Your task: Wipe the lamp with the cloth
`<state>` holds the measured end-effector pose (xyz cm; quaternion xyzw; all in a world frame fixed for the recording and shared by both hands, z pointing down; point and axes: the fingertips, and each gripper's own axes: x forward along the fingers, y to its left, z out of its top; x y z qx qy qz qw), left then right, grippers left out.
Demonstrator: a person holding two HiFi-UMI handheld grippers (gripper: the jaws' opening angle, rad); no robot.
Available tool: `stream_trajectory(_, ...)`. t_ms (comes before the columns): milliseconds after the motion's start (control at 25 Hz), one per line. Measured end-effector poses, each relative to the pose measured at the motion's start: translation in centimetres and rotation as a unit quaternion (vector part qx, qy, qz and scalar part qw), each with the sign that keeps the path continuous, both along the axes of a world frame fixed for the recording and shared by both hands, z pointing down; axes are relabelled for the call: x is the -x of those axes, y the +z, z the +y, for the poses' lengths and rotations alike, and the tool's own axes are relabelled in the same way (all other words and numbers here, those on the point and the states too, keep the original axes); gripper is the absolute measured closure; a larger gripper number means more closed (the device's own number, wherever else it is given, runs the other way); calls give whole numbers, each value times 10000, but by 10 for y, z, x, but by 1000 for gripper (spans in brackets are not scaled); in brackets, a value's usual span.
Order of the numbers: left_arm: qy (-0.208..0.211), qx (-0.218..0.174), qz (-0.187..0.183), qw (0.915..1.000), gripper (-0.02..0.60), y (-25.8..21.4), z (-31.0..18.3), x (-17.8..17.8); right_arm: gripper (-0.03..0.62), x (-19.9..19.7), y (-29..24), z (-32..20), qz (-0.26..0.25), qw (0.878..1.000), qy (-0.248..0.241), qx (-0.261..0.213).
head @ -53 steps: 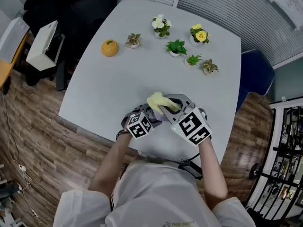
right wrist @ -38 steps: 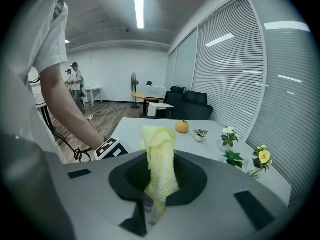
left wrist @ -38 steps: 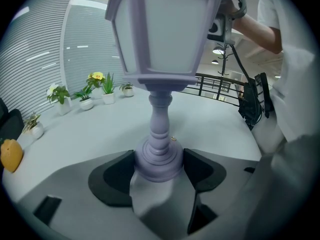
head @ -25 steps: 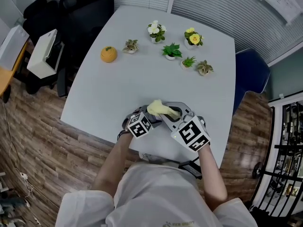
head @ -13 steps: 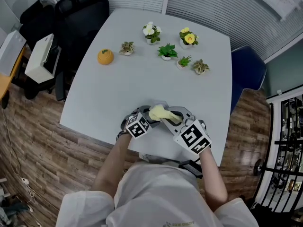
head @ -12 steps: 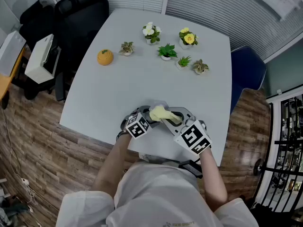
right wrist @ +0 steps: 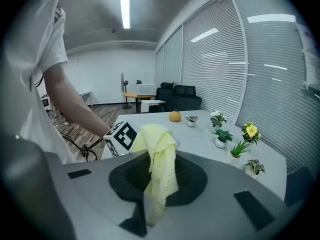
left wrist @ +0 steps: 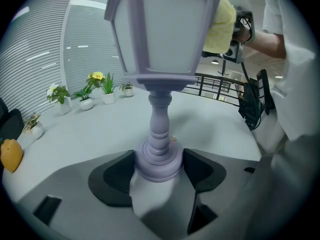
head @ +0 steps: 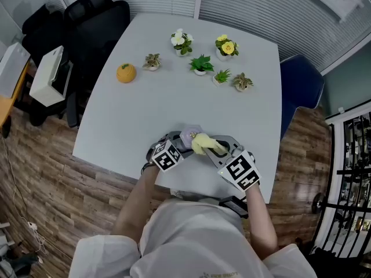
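Lamp: I see the lilac lantern-style lamp (left wrist: 159, 59) standing upright near the table's front edge, just ahead of my operator's body.
Lamp base: its round foot sits between the left gripper's (left wrist: 159, 166) two dark pads, and both are pressed against it, so that tool is clamped on the lamp.
Cloth: the yellow knitted cloth (right wrist: 159, 169) is bunched against the upper right side of the lantern head, as the left gripper view shows it.
Right gripper: the right gripper (right wrist: 157, 179) has its jaws closed on the cloth, with a strip hanging down between them.
Grippers together: from the head view I see the two marker cubes side by side, the lamp and cloth just beyond them.
Table: a pale grey table (head: 145, 109).
Far side: five small potted plants (head: 201, 63) stand in a loose cluster, with an orange pumpkin-like ornament (head: 126, 73) to their left, all well apart from the lamp.
Surroundings: a black chair (head: 93, 22) at the far left corner, a blue chair (head: 295, 86) on the right, and a wood-plank floor (head: 40, 178).
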<state>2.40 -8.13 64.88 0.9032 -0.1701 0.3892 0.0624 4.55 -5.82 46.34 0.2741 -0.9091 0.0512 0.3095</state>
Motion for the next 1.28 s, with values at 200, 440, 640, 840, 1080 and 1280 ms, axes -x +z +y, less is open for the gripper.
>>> stream_trajectory(200,-1,-3,2,10000,281,0,-1,-1,540,-10,6,-7,64,9999,111,46)
stream_trajectory(440,-2,-13,9,10000,281,0,-2,-1,541,-16,10,-18,89,9996,241,85)
stream_trajectory(640,0,-34,12,10000,281,-1,-2,-2,542,-21,10,-32,110,9992,373,64)
stream_trajectory(840,11,-45,22,10000,281,-1,-2,-2,543,-23,13,-48,171,9986,495,44)
stream_trajectory(1080,11,-64,27,10000,281,-1,-2,-1,544,-20,16,-61,154,9986,497,21)
stream_trajectory(1280,14,-66,26,10000,281,-1,-2,-1,545,-22,23,-64,-91,9975,666,221)
